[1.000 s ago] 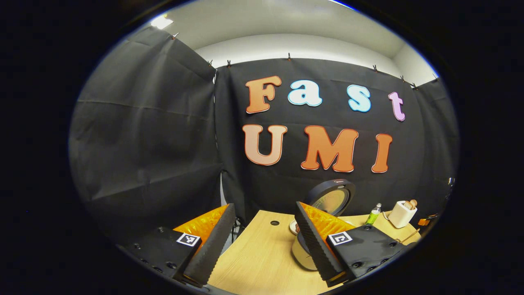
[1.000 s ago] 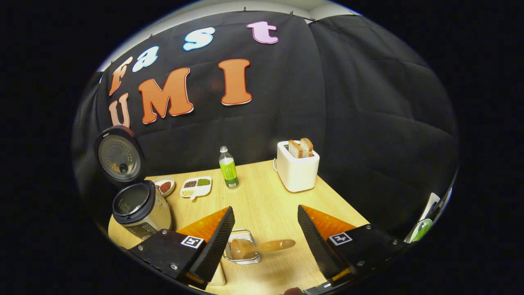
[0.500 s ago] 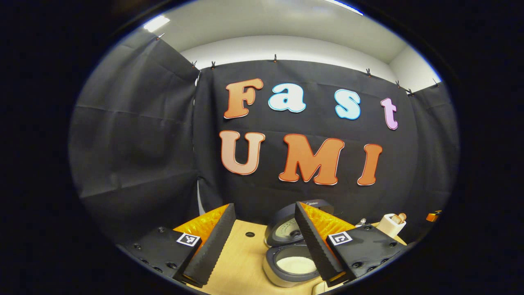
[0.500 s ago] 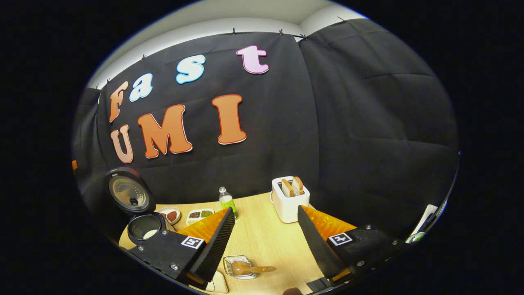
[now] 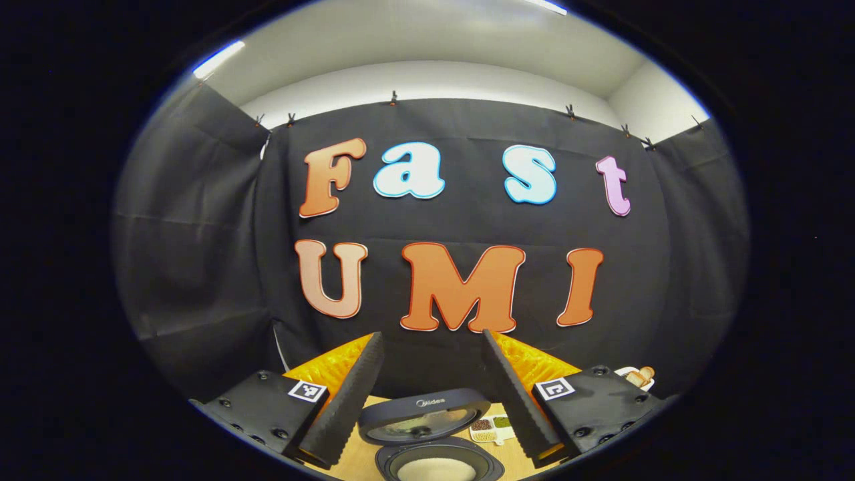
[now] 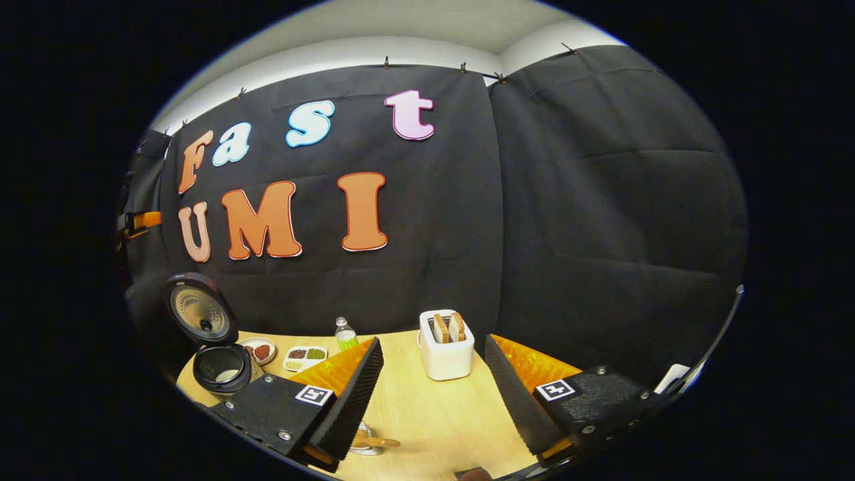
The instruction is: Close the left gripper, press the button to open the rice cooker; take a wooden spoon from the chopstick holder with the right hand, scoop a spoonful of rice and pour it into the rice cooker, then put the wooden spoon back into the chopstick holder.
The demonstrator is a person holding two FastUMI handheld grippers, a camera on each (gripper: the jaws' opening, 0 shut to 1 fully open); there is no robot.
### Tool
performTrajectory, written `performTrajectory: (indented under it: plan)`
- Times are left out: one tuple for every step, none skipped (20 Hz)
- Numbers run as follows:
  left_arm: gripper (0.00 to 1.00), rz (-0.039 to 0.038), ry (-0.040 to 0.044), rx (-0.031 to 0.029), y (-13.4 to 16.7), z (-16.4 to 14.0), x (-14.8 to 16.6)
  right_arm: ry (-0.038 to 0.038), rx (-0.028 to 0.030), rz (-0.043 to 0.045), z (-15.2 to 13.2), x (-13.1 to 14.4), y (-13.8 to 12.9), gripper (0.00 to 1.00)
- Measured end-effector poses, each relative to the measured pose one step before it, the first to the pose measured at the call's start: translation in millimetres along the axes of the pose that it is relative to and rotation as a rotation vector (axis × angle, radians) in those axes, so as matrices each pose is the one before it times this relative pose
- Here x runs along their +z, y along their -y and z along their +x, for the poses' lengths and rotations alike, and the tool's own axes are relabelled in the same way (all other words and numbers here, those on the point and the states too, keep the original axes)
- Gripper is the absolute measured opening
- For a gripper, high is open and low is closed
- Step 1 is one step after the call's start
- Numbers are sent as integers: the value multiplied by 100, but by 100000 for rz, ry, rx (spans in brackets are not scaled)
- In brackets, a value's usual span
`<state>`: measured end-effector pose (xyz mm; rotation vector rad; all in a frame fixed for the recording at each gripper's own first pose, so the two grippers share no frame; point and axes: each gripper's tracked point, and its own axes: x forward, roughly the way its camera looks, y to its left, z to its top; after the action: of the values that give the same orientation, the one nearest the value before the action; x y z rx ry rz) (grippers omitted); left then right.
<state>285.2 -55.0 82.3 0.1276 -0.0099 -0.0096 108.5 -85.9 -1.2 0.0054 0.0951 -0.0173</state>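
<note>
With rice already lying in the open rice cooker (image 6: 220,367) at lower left and the wooden spoon (image 6: 375,441) resting in the chopstick holder (image 6: 364,446) at the bottom edge, a clean retreat is being called for. Both the right gripper (image 6: 434,394) and the left gripper (image 5: 431,394) are being held spread and empty, tilted towards the wall.

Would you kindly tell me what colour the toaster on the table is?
The box-shaped toaster holding two bread slices is white, clearest in the right gripper view.
</note>
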Motion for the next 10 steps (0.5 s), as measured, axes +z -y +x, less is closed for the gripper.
performTrajectory:
  plan:
    - [94,-183,-1263,-607,752,1418,-241,-91,695,473,-312,48,118,95]
    - [94,-228,-2150,504,325,1352,-690,-5,499,436,-114,8,95,95]
    - [94,151,-2523,841,72,1292,-1116,200,376,-69,-50,-66,195,95]
    - [94,-220,-3535,1048,88,1144,-1183,61,-24,-313,-3,30,184,95]
    - [94,209,-2967,12,-268,856,-860,353,-309,125,-44,29,270,95]
    - [94,645,-2885,425,143,1059,-851,368,90,461,44,-40,97,95]
    - [94,446,-2463,1089,-194,1034,-1108,-246,186,953,-85,-94,145,95]
    - [94,306,-2516,933,-168,991,-816,-586,337,1222,-71,-206,89,95]
    - [94,-16,-2629,755,-105,929,-909,-501,369,1119,105,-231,114,95]
    - [94,-268,-2072,-87,-31,652,-902,-544,486,921,39,-150,102,95]
